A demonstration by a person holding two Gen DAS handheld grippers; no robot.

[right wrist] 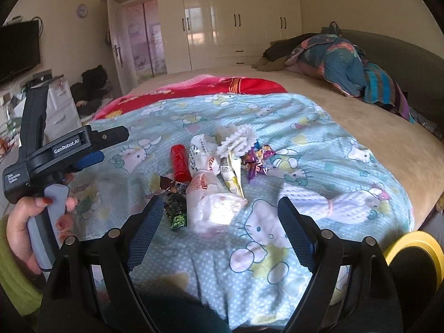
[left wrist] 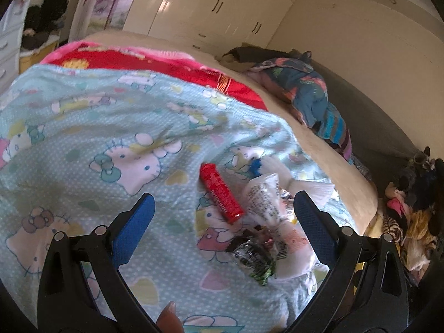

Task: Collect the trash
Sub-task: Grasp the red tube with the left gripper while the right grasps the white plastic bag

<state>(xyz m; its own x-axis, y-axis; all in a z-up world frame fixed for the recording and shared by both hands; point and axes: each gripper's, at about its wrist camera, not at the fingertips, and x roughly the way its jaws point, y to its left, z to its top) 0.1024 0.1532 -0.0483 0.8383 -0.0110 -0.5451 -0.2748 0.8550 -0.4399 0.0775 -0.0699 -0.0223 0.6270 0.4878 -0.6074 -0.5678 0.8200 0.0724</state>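
Observation:
A pile of trash lies on the light blue cartoon-cat blanket: a red tube, a crumpled white plastic bag, a dark green-and-black wrapper, a yellow packet, purple wrappers and white crumpled paper. My left gripper is open and empty, hovering over the tube and bag. My right gripper is open and empty, just short of the white bag. The left gripper's body shows at the left of the right wrist view.
A yellow-rimmed bin stands at the bed's near right corner. A red blanket and heaped clothes lie farther up the bed. Wardrobes line the far wall. Soft toys sit beside the bed.

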